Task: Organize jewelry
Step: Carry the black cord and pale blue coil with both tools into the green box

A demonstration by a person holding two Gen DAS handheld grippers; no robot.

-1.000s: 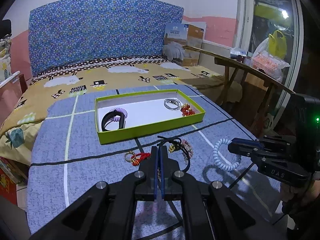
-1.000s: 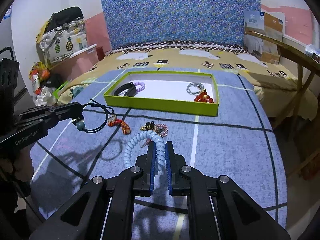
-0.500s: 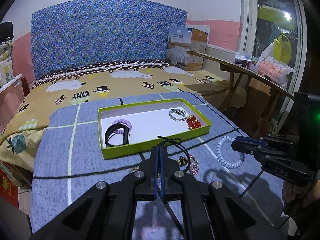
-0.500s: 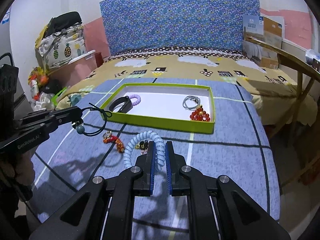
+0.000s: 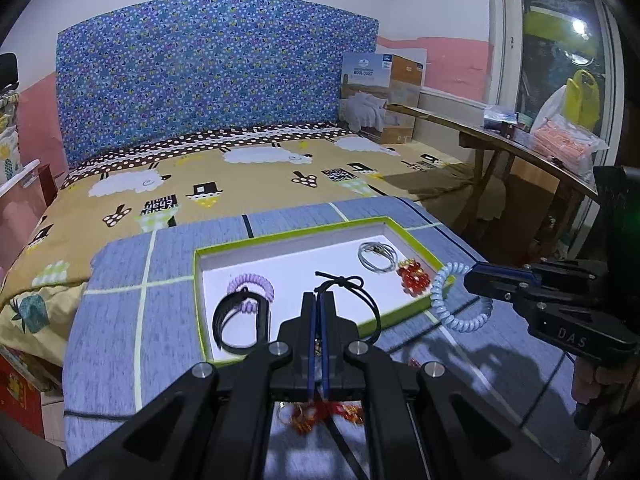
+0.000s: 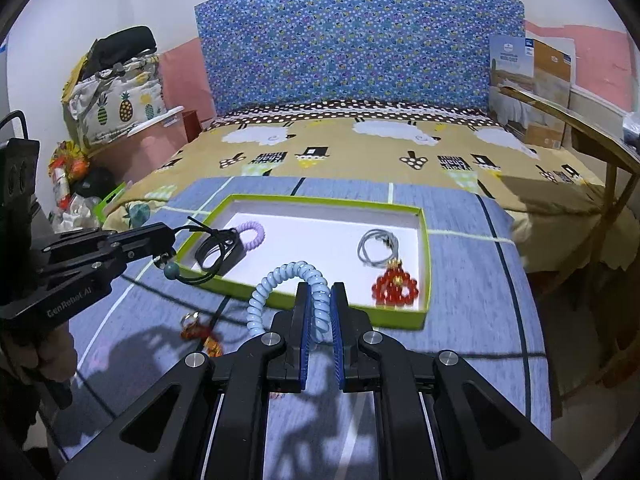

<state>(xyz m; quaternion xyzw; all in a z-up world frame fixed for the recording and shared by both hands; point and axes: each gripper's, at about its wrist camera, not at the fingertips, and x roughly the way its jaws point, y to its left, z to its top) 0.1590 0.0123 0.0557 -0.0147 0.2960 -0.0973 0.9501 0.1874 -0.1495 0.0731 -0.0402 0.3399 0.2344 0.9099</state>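
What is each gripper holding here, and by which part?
Left gripper pinches the black cord bracelet near its knot. Right gripper clamps the pale blue coil band across one side of its loop.

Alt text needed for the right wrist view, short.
Right tongs grip a pale blue coil bracelet just short of a green-rimmed tray on a blue blanket. Left tongs hold a black cord bracelet over the tray's left corner.
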